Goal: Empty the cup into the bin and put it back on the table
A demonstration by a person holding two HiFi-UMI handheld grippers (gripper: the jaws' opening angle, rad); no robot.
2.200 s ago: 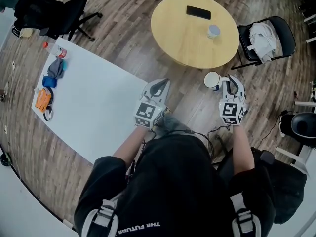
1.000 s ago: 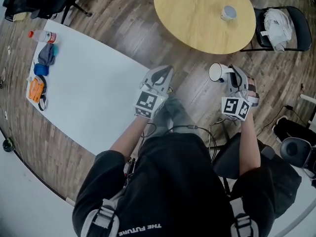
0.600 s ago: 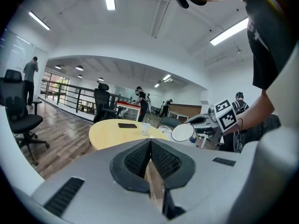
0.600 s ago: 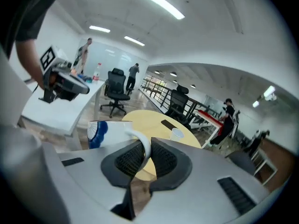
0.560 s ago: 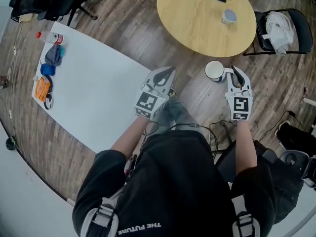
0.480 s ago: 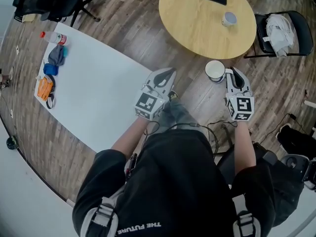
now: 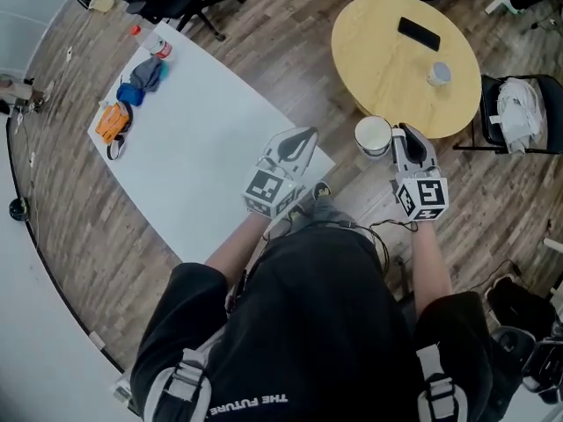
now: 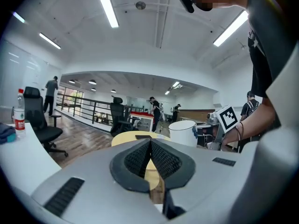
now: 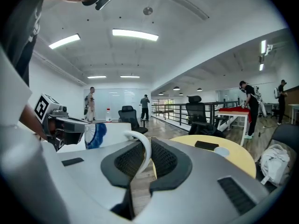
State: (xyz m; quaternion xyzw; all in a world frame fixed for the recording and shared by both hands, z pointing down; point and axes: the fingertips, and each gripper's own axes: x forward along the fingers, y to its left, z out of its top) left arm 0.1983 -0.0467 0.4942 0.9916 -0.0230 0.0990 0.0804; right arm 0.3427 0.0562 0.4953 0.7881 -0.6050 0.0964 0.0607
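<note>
Nearest us, low in the middle of the head view, the left claw (image 7: pixel 299 141) hangs by the corner of the white tabletop (image 7: pixel 202 139); its jaws are pressed fully together and nothing sits between them.

Just right of centre, the right claw (image 7: pixel 400 135) carries the cup (image 7: pixel 373 135); its jaws are nearly closed on the cup's handle (image 9: pixel 147 148), which arcs up between the pads in the right gripper view; the cup's white body, with a blue print, hangs off to the left of that claw. The cup is in the air above the wooden floor, mouth up, just short of the edge of the round tabletop (image 7: pixel 396 69); its inside looks white, and we cannot tell what is in it.

We judge the cup to be a glazed mug: stiff, smooth, fairly weighty and liable to chip; held by the handle alone it may swing about the pads when tipped, so the grip should stay deep in the loop, close to the body, and the tilt should be slow; setting it down wants a gentle, flat landing.

Farther off, on the round tabletop, lie a dark phone (image 7: pixel 420 33) and a small cup (image 7: pixel 439 75); at the right edge stands a chair (image 7: pixel 489 86) draped with pale cloth. We see no bin in any view.
</note>
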